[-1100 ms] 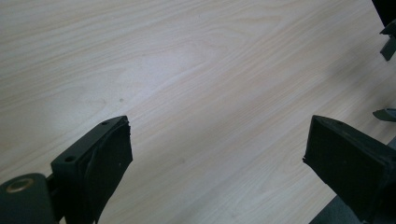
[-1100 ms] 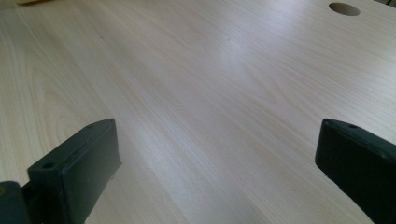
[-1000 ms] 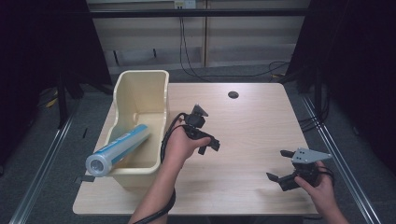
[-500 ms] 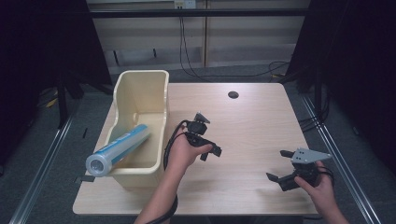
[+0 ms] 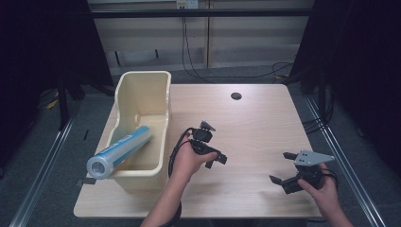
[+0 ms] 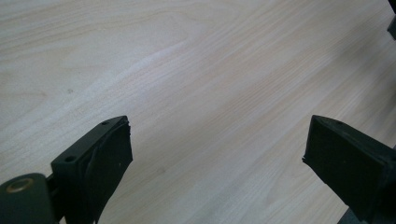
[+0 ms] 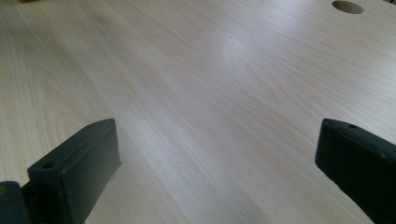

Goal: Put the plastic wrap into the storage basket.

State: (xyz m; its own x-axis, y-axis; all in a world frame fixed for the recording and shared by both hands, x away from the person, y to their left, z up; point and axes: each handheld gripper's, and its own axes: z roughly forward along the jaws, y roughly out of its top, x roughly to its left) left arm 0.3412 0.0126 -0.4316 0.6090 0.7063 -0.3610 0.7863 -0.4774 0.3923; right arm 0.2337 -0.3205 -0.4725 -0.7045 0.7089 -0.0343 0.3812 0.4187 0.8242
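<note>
Already the blue-and-white roll (image 5: 119, 151) lies inside the cream plastic bin (image 5: 142, 85) at the left edge of the wooden table (image 5: 255, 118), its capped end jutting over the bin's near rim toward the near left corner. To judge from how things lie, the stowing looks done, and little seems left beyond parking the two tools.

Neither tool carries anything. At mid-table, just right of the bin, the left gripper (image 5: 212, 142) hangs low over bare wood, the person's left hand (image 5: 188, 161) wrapped around its body and the forearm rising from the near edge. Its black jaws stand wide apart, as the left gripper view confirms, with nothing but pale wood grain between them. A cable loops from it back along the wrist.

Near the near right corner, the right gripper (image 5: 282, 168) sits in the right hand (image 5: 321, 187), its grey three-cornered plate on top and its jaws pointed leftward across the table. They too are spread, empty, with plain tabletop between them in the right gripper view. A round cable hole (image 5: 236, 96) marks the far side of the table, well apart from both hands.
</note>
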